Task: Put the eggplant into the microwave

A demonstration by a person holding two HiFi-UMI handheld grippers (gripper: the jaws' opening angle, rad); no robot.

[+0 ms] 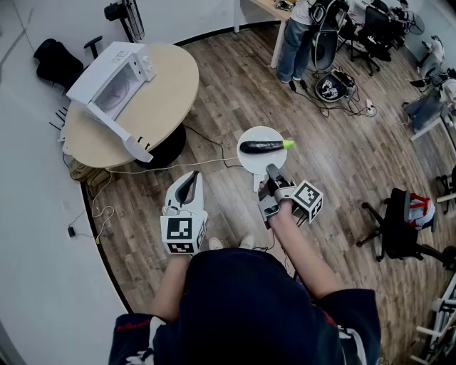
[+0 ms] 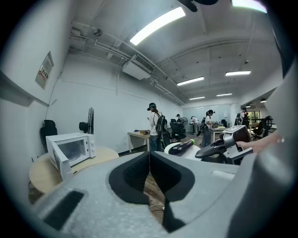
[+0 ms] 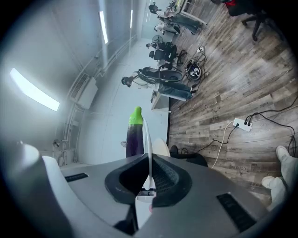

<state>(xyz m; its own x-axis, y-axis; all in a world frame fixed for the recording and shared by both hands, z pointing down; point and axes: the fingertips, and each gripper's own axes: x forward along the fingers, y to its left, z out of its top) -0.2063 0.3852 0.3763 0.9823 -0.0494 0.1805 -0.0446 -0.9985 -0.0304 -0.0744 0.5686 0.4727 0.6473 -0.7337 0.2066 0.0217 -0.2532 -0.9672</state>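
A dark purple eggplant [image 1: 263, 146] with a green stem lies on a round white plate [image 1: 249, 161]. My right gripper [image 1: 273, 172] is shut on the near rim of that plate and holds it over the wooden floor. In the right gripper view the plate [image 3: 146, 139] runs edge-on between the jaws, with the eggplant [image 3: 135, 135] beyond them. The white microwave [image 1: 110, 80] stands on a round tan table [image 1: 167, 93] to the left, its door [image 1: 122, 135] swung open. My left gripper [image 1: 189, 181] is shut and holds nothing. Its view shows the microwave [image 2: 71, 148] and the eggplant [image 2: 181, 147].
Cables and a power strip [image 1: 369, 108] lie on the floor. A black office chair [image 1: 399, 229] stands at the right. People stand at desks [image 1: 296, 36] at the far side, and a fan [image 1: 127, 16] stands behind the table.
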